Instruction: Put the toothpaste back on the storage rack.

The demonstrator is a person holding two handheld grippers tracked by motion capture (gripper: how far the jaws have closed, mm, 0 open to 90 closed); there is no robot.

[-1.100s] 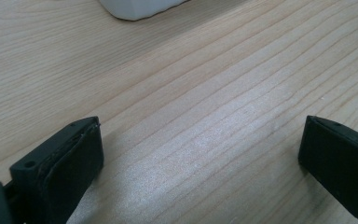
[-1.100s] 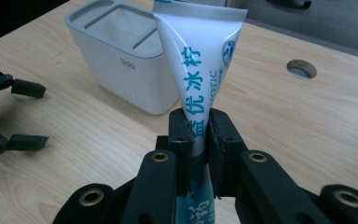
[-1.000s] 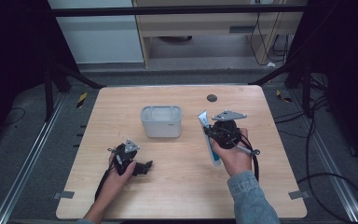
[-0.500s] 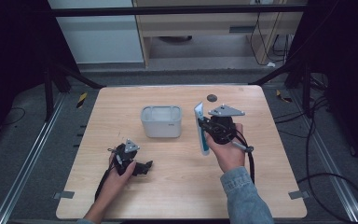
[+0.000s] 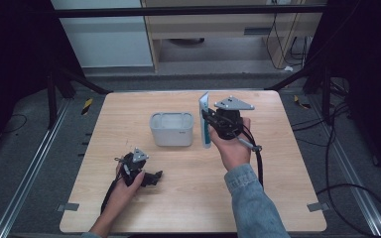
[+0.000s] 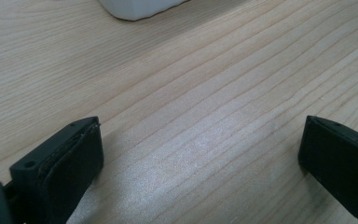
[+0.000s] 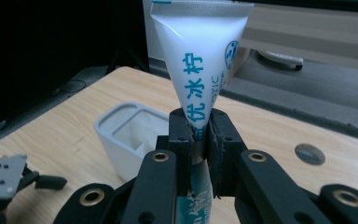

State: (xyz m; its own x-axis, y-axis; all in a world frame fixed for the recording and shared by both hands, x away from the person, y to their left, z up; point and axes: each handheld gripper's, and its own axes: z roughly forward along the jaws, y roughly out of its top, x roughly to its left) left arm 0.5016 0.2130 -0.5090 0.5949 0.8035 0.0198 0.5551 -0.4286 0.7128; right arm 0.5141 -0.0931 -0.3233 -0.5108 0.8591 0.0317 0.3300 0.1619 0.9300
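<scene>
Bright, evenly lit tabletop (image 5: 188, 198) (soft sheen up close), dark murky surroundings, slightly soft focus.

Wooden table (image 5: 278, 198) bears a white holder (image 5: 171, 130).

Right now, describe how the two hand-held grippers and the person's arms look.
Both are black. The left hand-held gripper has wide flat jaws with rubbery pads. The right hand-held gripper has brass-ringed pivots. Each carries a grey three-cornered plate and trails a black cable. A blue denim sleeve covers the right forearm.
</scene>
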